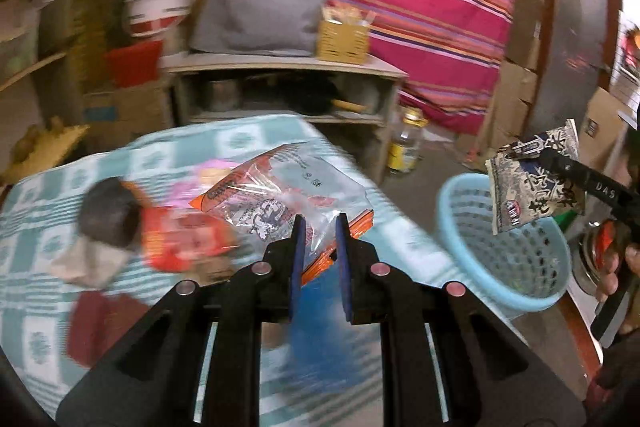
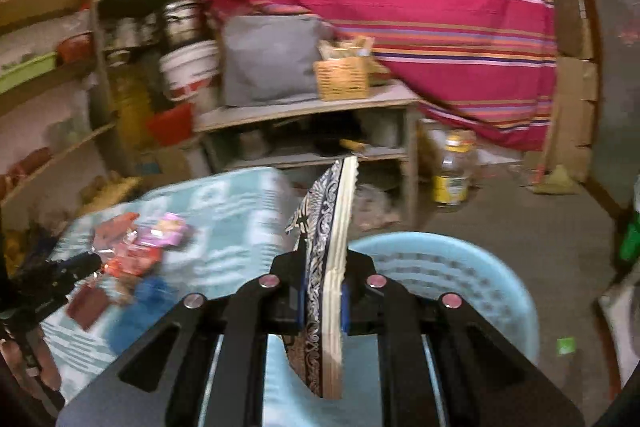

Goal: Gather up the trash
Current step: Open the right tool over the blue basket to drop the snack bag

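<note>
Left wrist view is showing the tabletop (image 1: 32,211), draped in a teal checked cloth, carrying the remaining trash so both grippers can reach it from one side. Blue basket (image 1: 508,251) is standing just off the tabletop's right edge, placed low and open-topped for dropping wrappers in. Left hand-held gripper (image 1: 320,227) is pinching the clear orange-printed bag (image 1: 280,187) by its lower edge, jaws narrow on the film, bag hanging out over the tabletop. Right hand-held gripper (image 2: 324,275) is clamping the dark patterned packet (image 2: 332,247) edge-on, jaws narrow on it, packet sitting above the basket rim, likely ready for release. Smaller wrappers (image 1: 180,235), red and pink, are lying loose on the cloth. Readable writing: "DAS" on the right gripper's arm; packet print is too blurred to read.
</note>
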The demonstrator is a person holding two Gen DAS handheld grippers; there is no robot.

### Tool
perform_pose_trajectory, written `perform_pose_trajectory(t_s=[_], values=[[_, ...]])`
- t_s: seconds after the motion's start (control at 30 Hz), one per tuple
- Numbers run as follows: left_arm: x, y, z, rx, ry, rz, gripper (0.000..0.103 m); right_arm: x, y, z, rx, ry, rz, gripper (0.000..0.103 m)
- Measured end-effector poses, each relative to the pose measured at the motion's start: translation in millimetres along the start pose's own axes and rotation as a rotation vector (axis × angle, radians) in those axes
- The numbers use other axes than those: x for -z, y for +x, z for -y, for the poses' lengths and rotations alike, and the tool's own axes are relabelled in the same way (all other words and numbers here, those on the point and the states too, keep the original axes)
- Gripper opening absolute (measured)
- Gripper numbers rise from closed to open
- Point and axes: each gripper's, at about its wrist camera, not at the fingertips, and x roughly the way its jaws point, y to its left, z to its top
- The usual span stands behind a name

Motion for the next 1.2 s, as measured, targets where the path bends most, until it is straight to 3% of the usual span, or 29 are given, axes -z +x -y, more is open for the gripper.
perform_pose_trajectory(t_s=[0.3,0.6,0.73,0.9,0.97,1.07,1.1,1.17,1.2], values=[[-5,54,115,0.162,0.089,-0.043,0.014,8,12,72,0.068,0.104,-0.052,0.012],[-3,88,153,0.22,0.128,-0.097,0.015,15,16,95,0.092,0.135,-0.071,0.012],[1,91,157,0.23,0.131,-0.103,0.042,16,18,95,0.097,0.131,-0.082,0.012],[2,73,148,0.213,0.135,-0.08,0.054,19,22,87,0.097,0.105,-0.102,0.012],[1,58,137,0.181,0.131,-0.052,0.067,20,26,80,0.097,0.089,-0.117,0.013],[0,33,116,0.114,0.134,-0.009,0.076,22,34,72,0.098,0.079,-0.144,0.015],[0,21,105,0.088,0.13,0.008,0.078,24,35,72,0.102,0.08,-0.152,0.018],[0,6,87,0.051,0.117,0.027,0.088,27,41,66,0.122,0.08,-0.168,0.06],[0,-2,77,0.03,0.109,0.038,0.089,28,42,65,0.127,0.077,-0.168,0.063]])
